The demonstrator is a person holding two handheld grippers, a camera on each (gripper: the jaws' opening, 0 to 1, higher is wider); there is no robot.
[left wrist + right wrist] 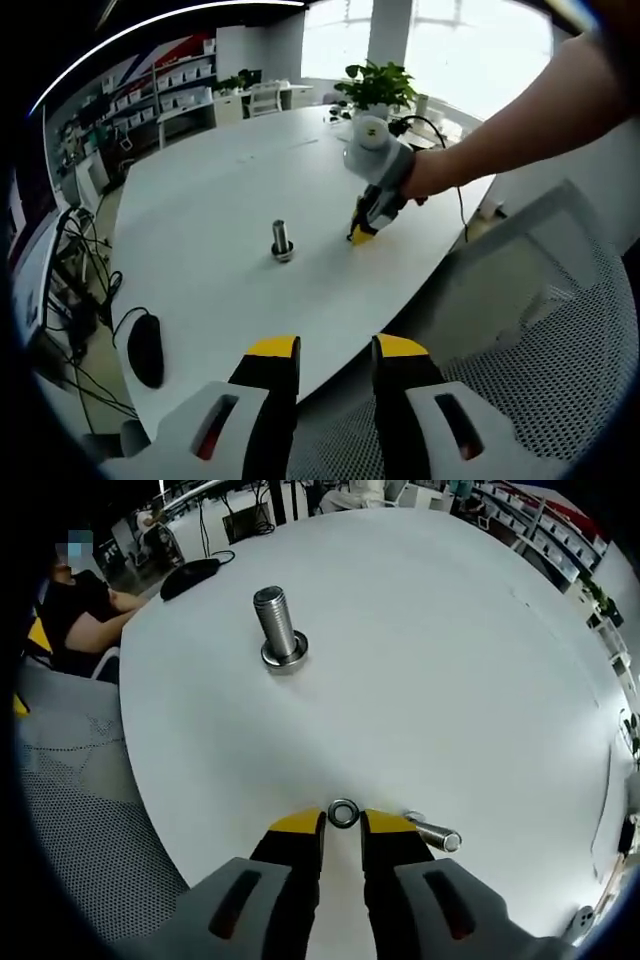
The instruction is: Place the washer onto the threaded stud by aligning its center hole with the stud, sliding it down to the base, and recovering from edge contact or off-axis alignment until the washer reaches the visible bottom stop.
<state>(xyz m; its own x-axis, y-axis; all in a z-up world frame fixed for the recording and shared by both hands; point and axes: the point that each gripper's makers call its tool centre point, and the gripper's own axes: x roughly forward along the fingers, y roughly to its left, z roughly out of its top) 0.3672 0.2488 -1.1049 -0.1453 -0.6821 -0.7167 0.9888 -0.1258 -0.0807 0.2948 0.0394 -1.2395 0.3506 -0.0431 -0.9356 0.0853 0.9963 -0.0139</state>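
white table (450,660) bearing threaded stud (279,630), washer (343,813), loose bolt (436,832).

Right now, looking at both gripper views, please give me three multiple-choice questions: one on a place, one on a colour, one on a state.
1. Where does the washer lie?
A. on the stud
B. on the table, at the right gripper's jaw tips
C. beside the computer mouse

2. What colour are the jaw tips?
A. yellow
B. red
C. blue

3. How does the threaded stud stand?
A. lying flat
B. upright on the white table, nothing yet on its thread
C. held by the left gripper

Answers: 1 B, the ring sits flat on the table between the tips; 2 A, both views show yellow; 3 B, its thread rises bare.
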